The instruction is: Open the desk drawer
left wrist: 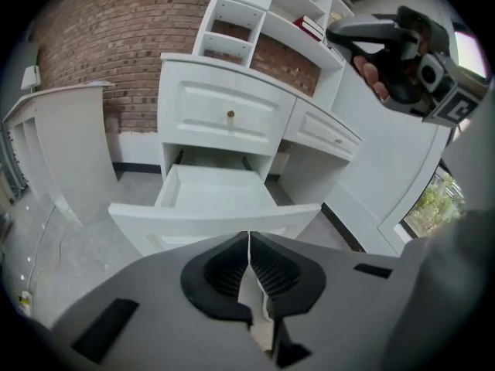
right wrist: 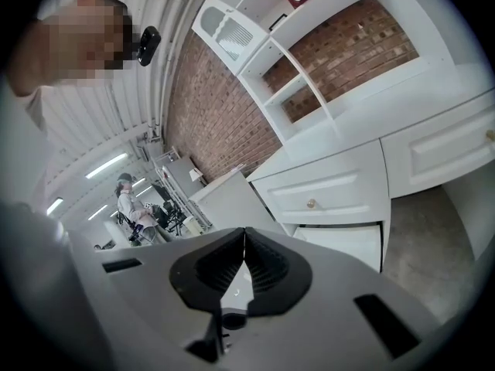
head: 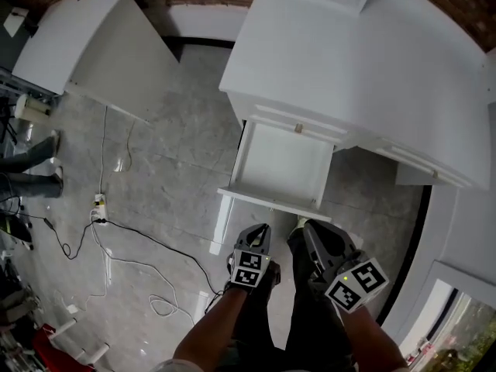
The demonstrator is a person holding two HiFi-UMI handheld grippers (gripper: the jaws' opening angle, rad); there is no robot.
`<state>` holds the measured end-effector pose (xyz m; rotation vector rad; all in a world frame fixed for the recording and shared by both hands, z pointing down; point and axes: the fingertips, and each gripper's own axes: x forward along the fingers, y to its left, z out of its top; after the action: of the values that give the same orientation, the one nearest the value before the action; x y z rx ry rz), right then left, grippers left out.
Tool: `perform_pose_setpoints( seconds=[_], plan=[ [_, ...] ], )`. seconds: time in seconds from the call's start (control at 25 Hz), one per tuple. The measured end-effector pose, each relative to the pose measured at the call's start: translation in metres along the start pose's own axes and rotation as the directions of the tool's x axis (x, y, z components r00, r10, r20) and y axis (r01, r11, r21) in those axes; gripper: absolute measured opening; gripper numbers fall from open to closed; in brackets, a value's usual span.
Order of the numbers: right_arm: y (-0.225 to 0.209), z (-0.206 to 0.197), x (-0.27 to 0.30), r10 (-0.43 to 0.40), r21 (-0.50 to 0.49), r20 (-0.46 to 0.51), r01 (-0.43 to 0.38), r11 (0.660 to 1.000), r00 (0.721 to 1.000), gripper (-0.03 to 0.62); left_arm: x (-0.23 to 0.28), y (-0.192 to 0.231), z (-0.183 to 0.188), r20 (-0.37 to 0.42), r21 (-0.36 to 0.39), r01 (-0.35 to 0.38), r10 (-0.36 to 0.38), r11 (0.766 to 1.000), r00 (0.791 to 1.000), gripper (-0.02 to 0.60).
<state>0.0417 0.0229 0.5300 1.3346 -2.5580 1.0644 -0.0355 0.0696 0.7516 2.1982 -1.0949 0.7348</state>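
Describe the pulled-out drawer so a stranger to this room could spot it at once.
Start at the big white desk against the brick wall. Below its top is a shut drawer with a brass knob; the lower drawer sits directly beneath that. It alone is pulled out, showing its bare white inside.

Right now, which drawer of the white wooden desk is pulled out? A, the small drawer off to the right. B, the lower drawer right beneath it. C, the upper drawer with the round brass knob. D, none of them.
B: the lower white drawer juts out over the floor with its inside showing, while the upper drawer with the round brass knob sits flush.
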Motion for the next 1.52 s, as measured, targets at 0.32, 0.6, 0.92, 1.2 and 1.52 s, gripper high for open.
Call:
perform_pose_setpoints(
  seconds=[0.32,0.6,0.92,1.2,1.52],
  plan=[
    [0.034,0.051,-0.028,-0.002,-0.057,-0.001,0.002,0.998,1.000,0.018,-0.078,-0.034,0.102,0.084,0.053,0.050,-0.054,0.997,0.995,0.012],
    [0.062,0.100,-0.047,0.008,-0.104,0.037,-0.004,0.995,0.999,0.018,-0.147,-0.059,0.205,0.207,0.062,0.096,-0.107,0.993,0.972,0.012],
    [0.089,0.145,-0.064,0.050,-0.160,0.058,-0.040,0.986,0.997,0.018,-0.214,-0.081,0.294,0.317,0.067,0.096,-0.113,0.993,0.942,0.012],
    [0.117,0.193,-0.075,0.069,-0.190,0.117,-0.046,0.981,0.991,0.018,-0.266,-0.095,0.357,0.408,0.071,0.109,-0.129,0.992,0.904,0.012],
    [0.143,0.240,-0.092,0.087,-0.250,0.172,-0.042,0.967,0.981,0.018,-0.317,-0.121,0.413,0.493,0.109,0.155,-0.189,0.982,0.849,0.012]
  ],
)
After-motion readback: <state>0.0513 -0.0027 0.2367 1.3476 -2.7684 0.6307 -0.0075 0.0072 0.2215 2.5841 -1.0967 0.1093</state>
